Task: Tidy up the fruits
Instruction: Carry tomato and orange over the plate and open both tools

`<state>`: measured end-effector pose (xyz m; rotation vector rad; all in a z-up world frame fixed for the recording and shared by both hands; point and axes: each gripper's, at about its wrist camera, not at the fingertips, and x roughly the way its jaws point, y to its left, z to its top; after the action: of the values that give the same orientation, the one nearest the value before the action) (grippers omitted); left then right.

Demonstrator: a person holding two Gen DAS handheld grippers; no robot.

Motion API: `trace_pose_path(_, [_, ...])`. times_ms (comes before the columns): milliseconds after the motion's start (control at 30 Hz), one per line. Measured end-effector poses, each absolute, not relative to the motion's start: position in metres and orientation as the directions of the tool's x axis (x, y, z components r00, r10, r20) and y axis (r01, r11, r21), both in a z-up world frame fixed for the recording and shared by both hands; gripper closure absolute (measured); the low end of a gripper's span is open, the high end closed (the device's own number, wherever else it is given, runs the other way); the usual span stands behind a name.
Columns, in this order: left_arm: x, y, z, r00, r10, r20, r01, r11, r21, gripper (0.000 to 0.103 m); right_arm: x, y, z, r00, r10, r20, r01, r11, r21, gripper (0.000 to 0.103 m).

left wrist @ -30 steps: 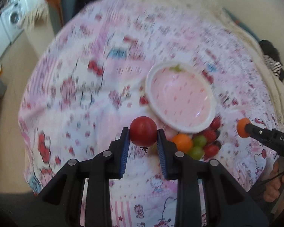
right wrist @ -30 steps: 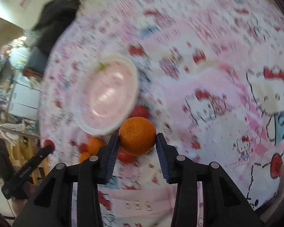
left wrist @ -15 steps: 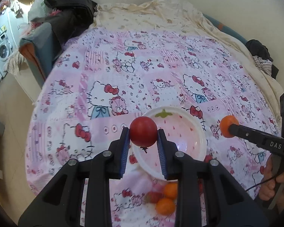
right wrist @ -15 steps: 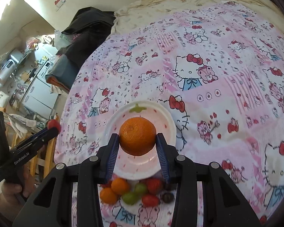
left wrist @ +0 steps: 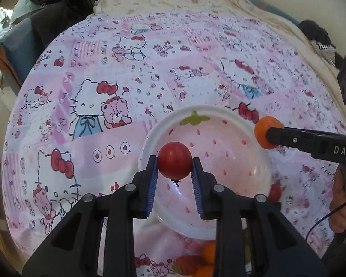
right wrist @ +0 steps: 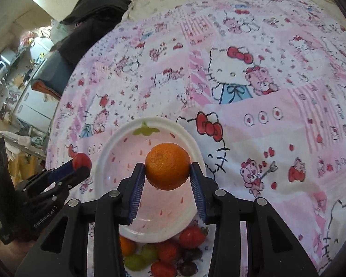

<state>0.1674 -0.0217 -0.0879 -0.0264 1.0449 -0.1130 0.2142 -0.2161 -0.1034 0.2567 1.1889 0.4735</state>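
Note:
My left gripper [left wrist: 174, 162] is shut on a red tomato [left wrist: 174, 159] and holds it above the near left part of a white strawberry-print plate [left wrist: 221, 115]. My right gripper [right wrist: 168, 169] is shut on an orange [right wrist: 168, 166] above the same plate [right wrist: 163, 122]. The right gripper with the orange [left wrist: 264, 132] shows in the left wrist view at the plate's right rim. The left gripper with the tomato [right wrist: 81, 161] shows in the right wrist view at the plate's left rim. A pile of fruit [right wrist: 163, 254] lies on the cloth just in front of the plate.
The plate sits on a bed with a pink Hello Kitty cover [right wrist: 265, 92]. Dark clothes [right wrist: 92, 18] are heaped at the far left of the bed. Beyond the bed's left edge are cabinets and clutter [right wrist: 16, 80]. A wall runs behind.
Both grippers have moved closer to the plate with their fruit, so the plate looks larger and the fruit pile has slid toward the bottom of the views.

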Motion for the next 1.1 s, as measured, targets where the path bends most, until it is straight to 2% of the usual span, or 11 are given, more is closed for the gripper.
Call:
trace_pose_path(333, [0.188,-0.020,-0.120,0.435,-0.092,-0.896,0.091,0.994,-0.058,0.077,0.227,-0.205,-0.134,0.239,0.425,-0.873,-0.205,0.901,0.382,0.061])
trace_pose_path(700, [0.191,-0.016,-0.125,0.420,-0.095,-0.903,0.066,0.995,-0.074,0.075,0.228,-0.205,-0.141,0.219,0.448,-0.867,-0.192,0.891,0.413,0.059])
trace_pose_path(733, [0.191,-0.017,-0.124,0.417,-0.095,-0.904,0.071,0.995,-0.072,0.073,0.227,-0.205,-0.141,0.215,0.462,-0.861,-0.193,0.884,0.426,0.059])
trace_pose_path(800, [0.190,-0.019,-0.121,0.428,-0.090,-0.899,0.079,0.995,-0.062,0.055,0.227,-0.204,-0.140,0.211,0.476,-0.854,-0.199,0.876,0.439,0.058])
trace_pose_path(833, [0.189,-0.020,-0.119,0.440,-0.086,-0.894,0.079,0.995,-0.057,0.051,0.227,-0.203,-0.140,0.212,0.479,-0.852,-0.201,0.874,0.442,0.055])
trace_pose_path(900, [0.187,-0.020,-0.114,0.462,-0.082,-0.883,0.082,0.995,-0.050,0.035,0.227,-0.203,-0.136,0.219,0.494,-0.842,-0.201,0.867,0.456,0.044])
trace_pose_path(933, [0.187,-0.020,-0.112,0.466,-0.082,-0.881,0.085,0.995,-0.048,0.032,0.227,-0.204,-0.135,0.222,0.502,-0.836,-0.201,0.862,0.465,0.041])
trace_pose_path(1000, [0.186,-0.020,-0.106,0.489,-0.080,-0.868,0.086,0.995,-0.044,0.030,0.227,-0.205,-0.128,0.243,0.511,-0.824,-0.206,0.858,0.471,0.028])
trace_pose_path(1100, [0.185,-0.018,-0.097,0.519,-0.080,-0.851,0.074,0.996,-0.048,0.030,0.228,-0.206,-0.118,0.274,0.498,-0.822,-0.220,0.865,0.451,0.018])
